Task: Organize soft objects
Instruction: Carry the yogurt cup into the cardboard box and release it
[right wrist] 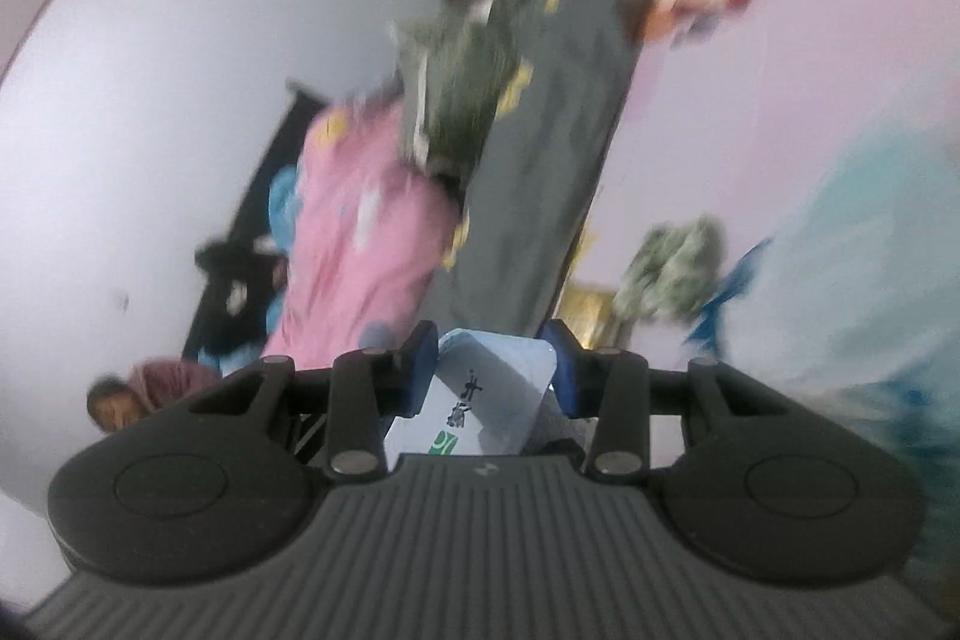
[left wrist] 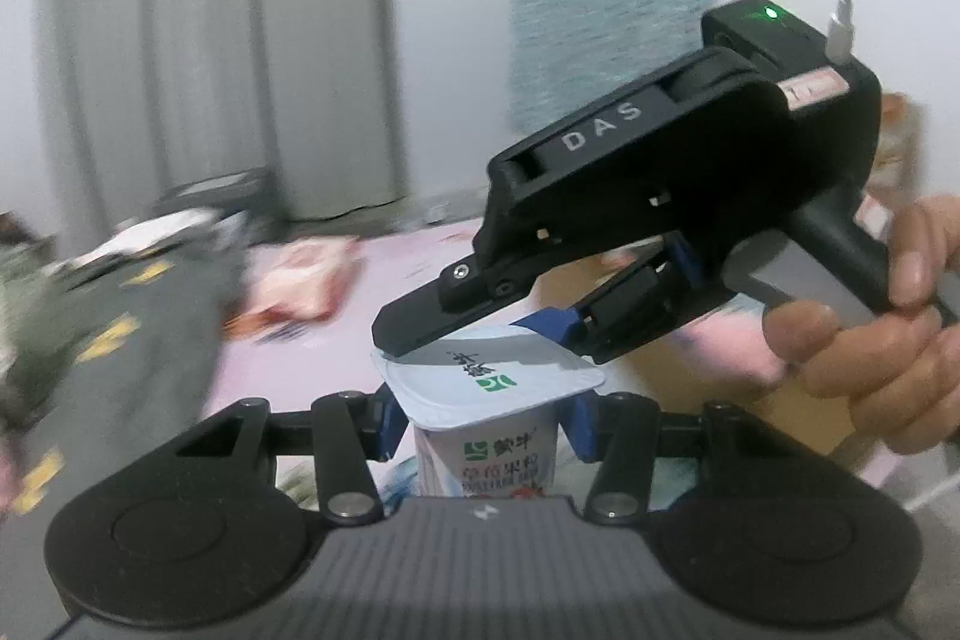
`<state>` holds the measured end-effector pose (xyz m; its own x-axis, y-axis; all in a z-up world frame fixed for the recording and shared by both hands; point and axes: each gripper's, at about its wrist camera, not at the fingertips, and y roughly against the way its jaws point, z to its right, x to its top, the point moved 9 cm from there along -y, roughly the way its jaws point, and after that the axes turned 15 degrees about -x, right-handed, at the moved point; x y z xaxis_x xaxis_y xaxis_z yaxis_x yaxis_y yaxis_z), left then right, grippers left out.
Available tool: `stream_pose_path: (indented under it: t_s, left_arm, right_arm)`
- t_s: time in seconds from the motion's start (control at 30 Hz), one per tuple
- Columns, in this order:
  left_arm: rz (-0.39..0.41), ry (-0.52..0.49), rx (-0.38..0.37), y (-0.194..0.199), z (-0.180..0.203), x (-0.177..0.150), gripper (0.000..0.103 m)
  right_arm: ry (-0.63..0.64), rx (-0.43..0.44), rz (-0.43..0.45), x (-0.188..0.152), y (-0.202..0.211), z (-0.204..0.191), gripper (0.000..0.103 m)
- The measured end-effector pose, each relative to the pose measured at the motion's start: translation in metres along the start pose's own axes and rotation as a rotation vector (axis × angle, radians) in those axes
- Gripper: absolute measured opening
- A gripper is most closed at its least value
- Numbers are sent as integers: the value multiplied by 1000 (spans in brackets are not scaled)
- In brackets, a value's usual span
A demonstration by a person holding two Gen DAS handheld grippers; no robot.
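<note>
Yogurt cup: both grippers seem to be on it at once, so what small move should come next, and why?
Probably ease the right gripper off the foil lid. The left gripper already clamps the yogurt cup by its sides, while the right one pinches only the lid rim, which could peel or tip it.

"DAS" stands in white letters on the right tongs (left wrist: 480, 334); the yogurt cup (left wrist: 486, 436) reads "蒙牛"

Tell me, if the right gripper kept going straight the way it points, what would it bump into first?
Probably the yogurt cup itself: the right gripper already has its fingers at the cup's foil lid, and the left gripper clamps the cup's body. Beyond that lies a blurry grey cloth, but its depth is unclear.
</note>
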<state>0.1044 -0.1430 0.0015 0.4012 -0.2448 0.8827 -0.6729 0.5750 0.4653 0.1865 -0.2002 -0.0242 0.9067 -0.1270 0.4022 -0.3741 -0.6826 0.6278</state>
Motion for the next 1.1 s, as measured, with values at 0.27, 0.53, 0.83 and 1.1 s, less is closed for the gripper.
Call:
stream_pose_path:
  t_s: [0.27, 0.53, 0.83, 1.1]
  left_arm:
    - [-88, -53, -330, -87, 108, 40, 52]
    - [-380, -11, -512, -171, 176, 5, 52]
    - [-516, 50, -502, -194, 170, -30, 53]
    - [-383, 70, -467, -158, 141, 4, 56]
  right_arm:
    - [-167, -144, 184, 5, 128, 99, 43]
    - [-399, -285, 162, -34, 174, 218, 45]
    - [-457, -425, 6, -62, 137, 293, 48]
    - [-501, -375, -17, -69, 127, 302, 48]
